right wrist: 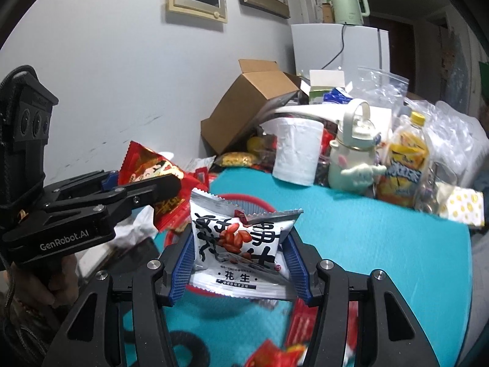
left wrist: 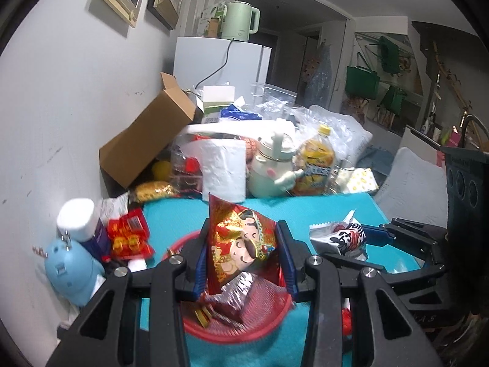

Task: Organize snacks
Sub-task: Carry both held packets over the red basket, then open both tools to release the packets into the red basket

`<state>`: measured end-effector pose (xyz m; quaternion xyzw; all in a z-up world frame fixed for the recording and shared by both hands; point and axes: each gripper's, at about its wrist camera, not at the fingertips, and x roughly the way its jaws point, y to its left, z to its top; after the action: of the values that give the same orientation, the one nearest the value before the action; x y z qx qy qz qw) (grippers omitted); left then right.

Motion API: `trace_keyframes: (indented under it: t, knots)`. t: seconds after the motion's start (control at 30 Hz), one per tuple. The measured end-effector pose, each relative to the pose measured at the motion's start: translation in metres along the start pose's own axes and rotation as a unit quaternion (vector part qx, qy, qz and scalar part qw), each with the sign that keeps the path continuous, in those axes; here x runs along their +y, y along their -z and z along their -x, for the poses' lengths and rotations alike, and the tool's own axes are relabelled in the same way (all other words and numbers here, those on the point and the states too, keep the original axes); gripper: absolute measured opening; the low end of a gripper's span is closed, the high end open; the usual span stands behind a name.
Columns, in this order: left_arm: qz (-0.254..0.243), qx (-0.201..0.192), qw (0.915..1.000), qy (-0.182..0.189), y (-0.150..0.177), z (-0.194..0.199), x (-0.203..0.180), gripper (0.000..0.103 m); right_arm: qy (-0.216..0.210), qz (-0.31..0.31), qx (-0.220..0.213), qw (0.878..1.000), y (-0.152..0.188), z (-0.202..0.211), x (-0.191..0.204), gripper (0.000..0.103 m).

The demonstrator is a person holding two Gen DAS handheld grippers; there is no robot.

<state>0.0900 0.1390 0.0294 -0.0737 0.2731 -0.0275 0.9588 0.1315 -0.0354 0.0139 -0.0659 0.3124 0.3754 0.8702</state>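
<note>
Two packets are up off the table at once. Your left gripper (left wrist: 243, 255) is clamped on a red and gold snack packet (left wrist: 241, 244), held above the red basket (left wrist: 244, 327) on the teal mat (left wrist: 305, 211). Your right gripper (right wrist: 241, 253) is clamped on a white peanut packet (right wrist: 241, 241), also over the basket's near side. Farther back stand a paper roll (left wrist: 224, 168), a pale green flask (left wrist: 269, 168) and a yellow drink bottle (left wrist: 316, 162).
</note>
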Motion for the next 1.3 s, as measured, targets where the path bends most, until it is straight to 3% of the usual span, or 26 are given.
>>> trace_keyframes:
  t: [0.4, 0.73, 0.87, 1.0, 1.3]
  knots:
    - [0.004, 0.037, 0.9989, -0.03, -0.01, -0.056, 0.023, 0.039, 0.006, 0.008, 0.054, 0.998, -0.013, -0.066, -0.017, 0.056]
    - [0.0, 0.069, 0.9962, -0.053, -0.003, -0.083, 0.027, 0.039, 0.003, 0.009, 0.085, 0.996, -0.007, -0.089, -0.019, 0.057]
    - [-0.005, 0.083, 0.9942, -0.067, -0.001, -0.09, 0.027, 0.04, 0.01, 0.008, 0.098, 0.995, -0.002, -0.094, -0.019, 0.069]
    - [0.001, 0.083, 0.9933, -0.08, 0.0, -0.09, 0.03, 0.078, 0.015, 0.002, 0.107, 0.994, -0.002, -0.096, -0.023, 0.071]
    - [-0.003, 0.076, 0.9933, -0.087, -0.003, -0.077, 0.024, 0.078, 0.028, 0.0, 0.096, 0.995, -0.005, -0.084, -0.026, 0.071]
